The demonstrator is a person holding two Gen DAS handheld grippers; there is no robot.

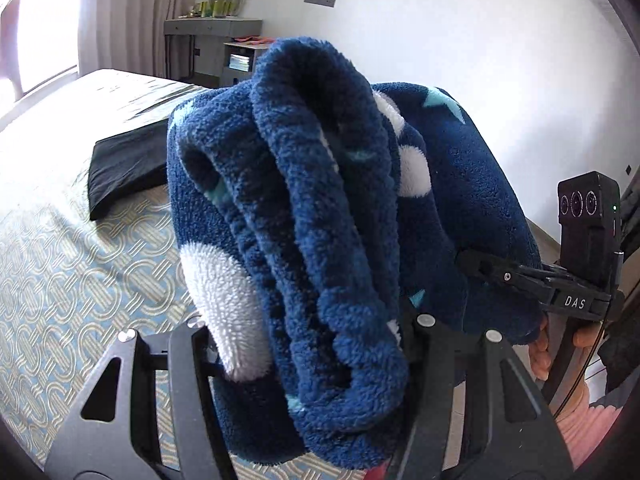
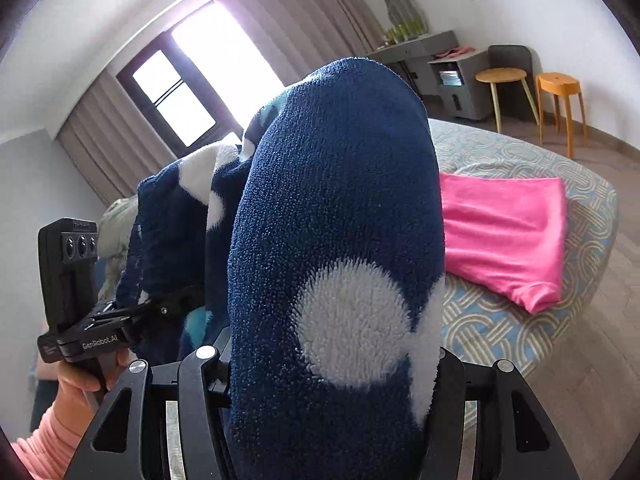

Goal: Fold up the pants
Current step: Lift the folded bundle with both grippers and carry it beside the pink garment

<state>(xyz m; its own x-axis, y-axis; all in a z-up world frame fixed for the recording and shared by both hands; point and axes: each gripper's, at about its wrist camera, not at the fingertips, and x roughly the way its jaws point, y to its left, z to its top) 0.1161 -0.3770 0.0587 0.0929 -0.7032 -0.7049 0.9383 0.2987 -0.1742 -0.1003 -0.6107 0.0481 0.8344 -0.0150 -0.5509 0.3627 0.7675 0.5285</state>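
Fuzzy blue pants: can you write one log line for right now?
step: lifting | fuzzy blue pants: bunched, above bed | left tongs: shut on pants | right tongs: shut on pants

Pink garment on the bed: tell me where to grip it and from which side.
Grip the pink garment at its near folded corner by the bed edge, coming from the floor side. It lies flat, and that edge bulges up slightly; both grippers are clamped on the fleece pants.
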